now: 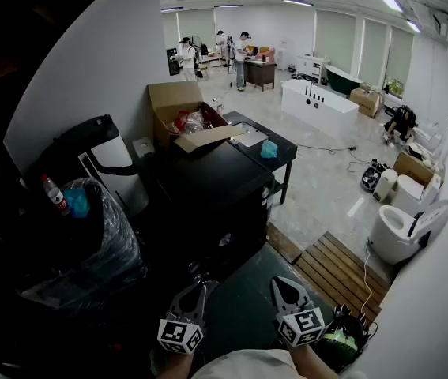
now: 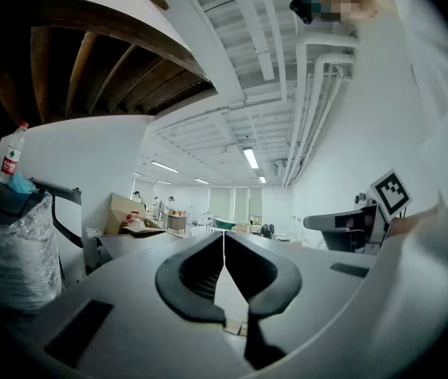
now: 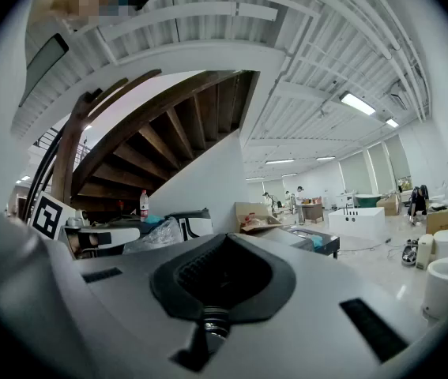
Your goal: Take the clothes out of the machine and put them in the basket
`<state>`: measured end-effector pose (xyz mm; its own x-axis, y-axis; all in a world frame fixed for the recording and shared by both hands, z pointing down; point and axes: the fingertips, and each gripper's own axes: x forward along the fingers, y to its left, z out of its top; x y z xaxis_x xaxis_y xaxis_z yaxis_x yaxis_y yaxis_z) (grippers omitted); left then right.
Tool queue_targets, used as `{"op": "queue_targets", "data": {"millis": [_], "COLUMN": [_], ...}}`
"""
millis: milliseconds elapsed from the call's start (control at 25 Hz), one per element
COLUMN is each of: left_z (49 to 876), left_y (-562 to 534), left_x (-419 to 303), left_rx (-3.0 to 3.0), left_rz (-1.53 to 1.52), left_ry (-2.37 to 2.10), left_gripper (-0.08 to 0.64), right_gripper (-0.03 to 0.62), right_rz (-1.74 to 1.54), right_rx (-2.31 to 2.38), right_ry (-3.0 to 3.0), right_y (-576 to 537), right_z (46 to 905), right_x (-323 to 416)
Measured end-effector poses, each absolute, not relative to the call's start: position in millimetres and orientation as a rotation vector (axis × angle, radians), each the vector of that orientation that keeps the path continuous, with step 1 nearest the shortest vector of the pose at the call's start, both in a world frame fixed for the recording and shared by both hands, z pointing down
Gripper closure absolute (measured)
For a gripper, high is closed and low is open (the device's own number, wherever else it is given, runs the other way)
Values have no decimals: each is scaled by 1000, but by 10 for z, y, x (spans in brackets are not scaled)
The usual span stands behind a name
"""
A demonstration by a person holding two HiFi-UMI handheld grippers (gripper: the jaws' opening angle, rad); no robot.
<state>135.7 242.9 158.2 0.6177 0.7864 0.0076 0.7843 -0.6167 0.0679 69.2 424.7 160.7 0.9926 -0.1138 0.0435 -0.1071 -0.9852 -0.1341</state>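
Both grippers are held low in front of me, level and side by side. My left gripper (image 1: 199,287) has its jaws together at the tips with nothing between them, as the left gripper view (image 2: 224,239) also shows. My right gripper (image 1: 284,284) is shut and empty too (image 3: 224,247). Ahead of them stands a black box-shaped machine (image 1: 208,200), about a step away; its door is not visible. No clothes show in any view, and I cannot make out a basket.
A bin lined with clear plastic (image 1: 93,235) holds a bottle (image 1: 54,194) at the left. An open cardboard box (image 1: 186,117) sits behind the machine, beside a black table (image 1: 265,144). A wooden pallet (image 1: 338,271) and a toilet (image 1: 401,231) lie to the right. People stand far back.
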Motion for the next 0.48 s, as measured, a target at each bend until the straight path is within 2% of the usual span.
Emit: {"op": "queue_targets", "data": {"millis": [480], "left_z": [1541], "left_y": [2405], "left_x": [1389], "left_rx": [2763], "left_rz": [29], "left_ry": [1345], "left_gripper": [538], "right_gripper": [584], "right_rz": [-80], "right_rx": [-3010], "right_ry": [157], "right_y": [4234], "right_z": [1620], "right_x": [711]}}
